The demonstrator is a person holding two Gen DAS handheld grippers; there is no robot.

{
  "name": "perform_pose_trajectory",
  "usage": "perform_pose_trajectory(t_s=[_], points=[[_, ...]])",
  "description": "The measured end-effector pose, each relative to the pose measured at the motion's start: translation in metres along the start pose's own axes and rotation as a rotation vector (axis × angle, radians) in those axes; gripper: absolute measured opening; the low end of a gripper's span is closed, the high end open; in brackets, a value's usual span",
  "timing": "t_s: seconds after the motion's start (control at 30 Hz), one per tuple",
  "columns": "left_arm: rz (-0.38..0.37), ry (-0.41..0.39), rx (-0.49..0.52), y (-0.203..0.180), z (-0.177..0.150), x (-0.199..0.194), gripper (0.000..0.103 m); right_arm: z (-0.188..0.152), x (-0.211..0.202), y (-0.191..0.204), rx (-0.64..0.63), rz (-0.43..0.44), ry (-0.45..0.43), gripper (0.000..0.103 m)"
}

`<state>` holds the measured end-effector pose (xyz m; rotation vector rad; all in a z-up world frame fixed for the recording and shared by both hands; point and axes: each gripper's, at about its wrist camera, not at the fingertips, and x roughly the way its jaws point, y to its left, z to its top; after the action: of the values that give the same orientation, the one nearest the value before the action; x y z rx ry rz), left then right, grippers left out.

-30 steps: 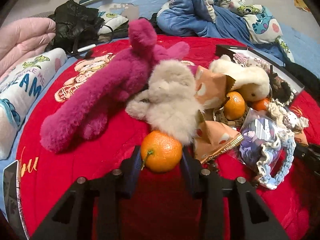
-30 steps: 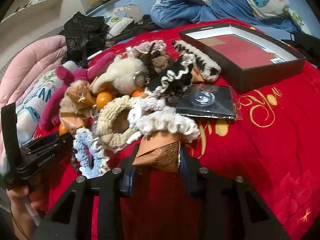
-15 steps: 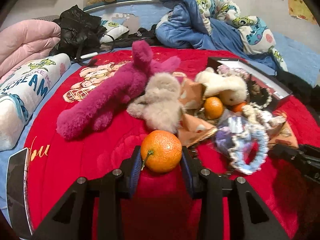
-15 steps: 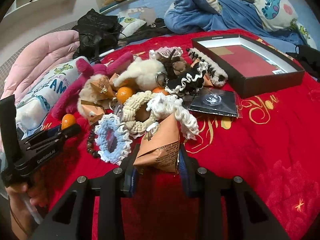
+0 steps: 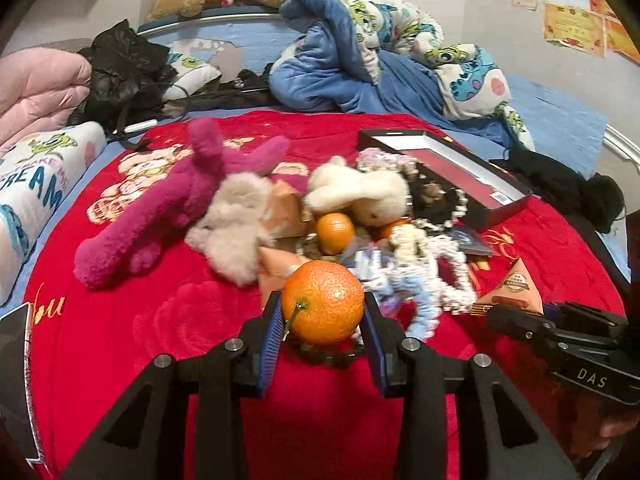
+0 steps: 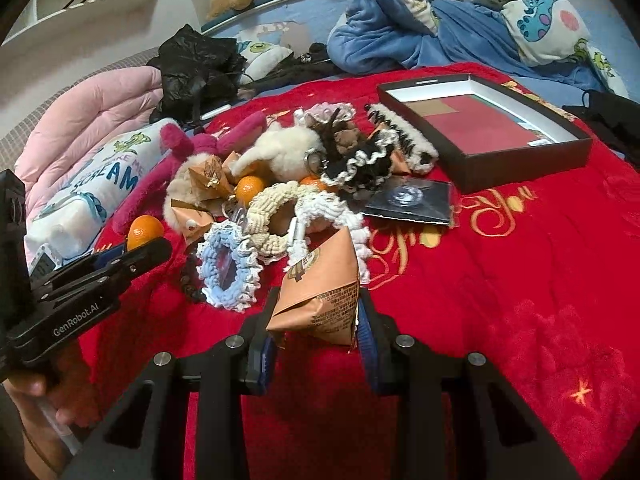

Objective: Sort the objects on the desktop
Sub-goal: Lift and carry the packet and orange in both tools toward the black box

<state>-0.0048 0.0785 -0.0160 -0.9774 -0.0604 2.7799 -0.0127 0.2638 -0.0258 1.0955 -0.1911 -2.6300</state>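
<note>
My left gripper (image 5: 323, 312) is shut on an orange tangerine (image 5: 322, 302) and holds it above the red blanket; it also shows in the right wrist view (image 6: 145, 231). My right gripper (image 6: 316, 316) is shut on a tan pyramid-shaped snack packet (image 6: 320, 288), also lifted; the packet shows in the left wrist view (image 5: 516, 290). Behind lies the pile: a magenta plush (image 5: 160, 204), a beige plush (image 5: 236, 224), a white plush (image 6: 284, 148), another tangerine (image 5: 335, 232), crocheted scrunchies (image 6: 228, 264) and more tan packets (image 6: 208, 178).
An open black box with a red bottom (image 6: 496, 128) stands at the back right on the red blanket (image 6: 520, 280). A flat black packet (image 6: 408, 200) lies in front of it. Pillows (image 5: 32, 184), a pink quilt (image 6: 88, 120), a black bag (image 5: 124, 72) and blue bedding (image 5: 352, 72) ring the blanket.
Both grippers have lifted and drawn back from the pile, the left with the tangerine, the right with the snack packet. The pile now lies farther off in both views.
</note>
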Motion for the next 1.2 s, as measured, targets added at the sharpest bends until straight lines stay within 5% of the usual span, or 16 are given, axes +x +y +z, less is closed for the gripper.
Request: perform_pose_trajectory(t_s=[0.9,1.2], points=[[-0.192,0.014,0.157,-0.162,-0.013,0.006,0.039,-0.051,-0.123,-0.124,0.177,-0.245,-0.124,0.034],[-0.178,0.023,0.157,-0.166,-0.019,0.006,0.039,-0.041,-0.139,-0.116,0.163,-0.234,-0.174,0.034]])
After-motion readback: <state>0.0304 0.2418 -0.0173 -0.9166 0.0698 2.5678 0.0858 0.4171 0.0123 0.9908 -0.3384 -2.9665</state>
